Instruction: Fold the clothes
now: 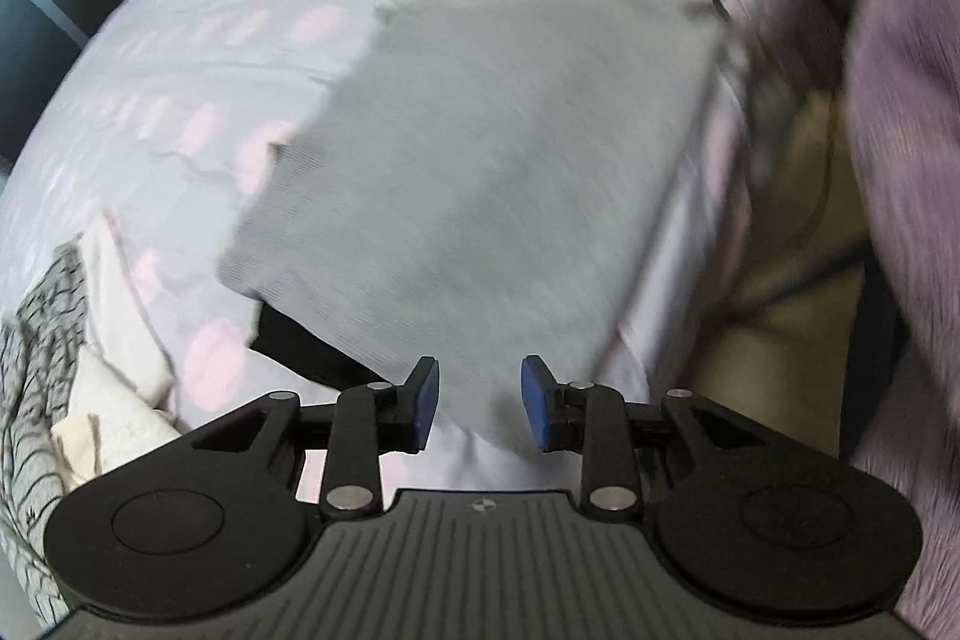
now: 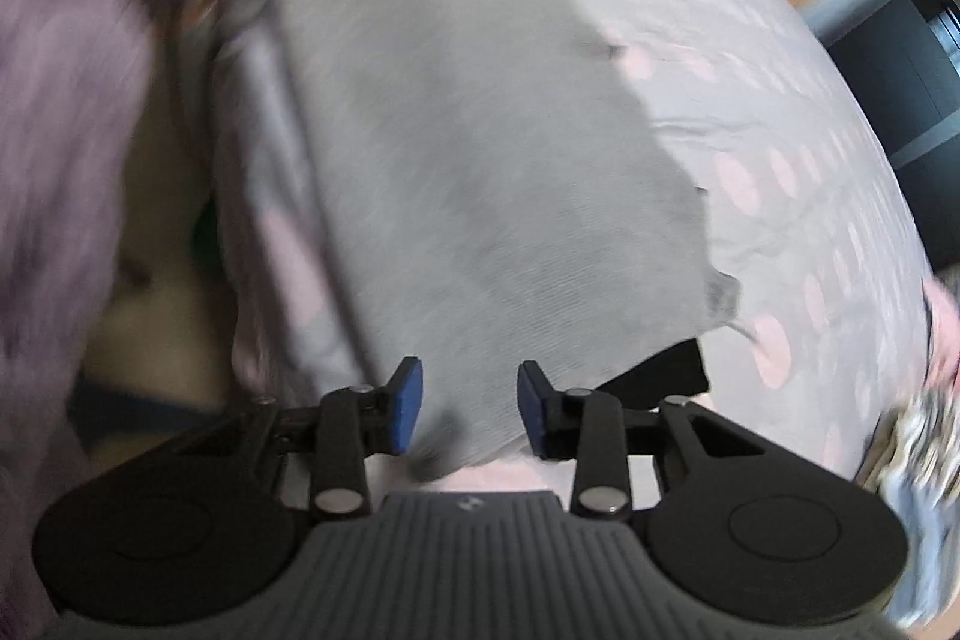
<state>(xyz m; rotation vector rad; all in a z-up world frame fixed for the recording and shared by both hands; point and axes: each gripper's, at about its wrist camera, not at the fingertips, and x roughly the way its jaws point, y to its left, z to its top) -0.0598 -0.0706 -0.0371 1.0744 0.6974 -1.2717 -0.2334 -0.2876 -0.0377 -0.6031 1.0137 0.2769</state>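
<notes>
Grey garment (image 1: 480, 148), folded flat on a pale bedsheet with pink spots (image 1: 198, 58), lies just ahead of both grippers. Left gripper (image 1: 479, 403): jaws parted, nothing pinched, blue pads (image 1: 427, 403) over the garment's near edge. Right gripper (image 2: 469, 407): likewise released, empty. Black cloth (image 2: 660, 376) protrudes from beneath the garment's near corner.

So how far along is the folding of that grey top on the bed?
The grey top already lies flat in a folded rectangle on the spotted sheet. Nothing is in hand: left gripper and right gripper both stand open over its near edge. A black piece sticks out underneath, and patterned clothes still wait.
</notes>
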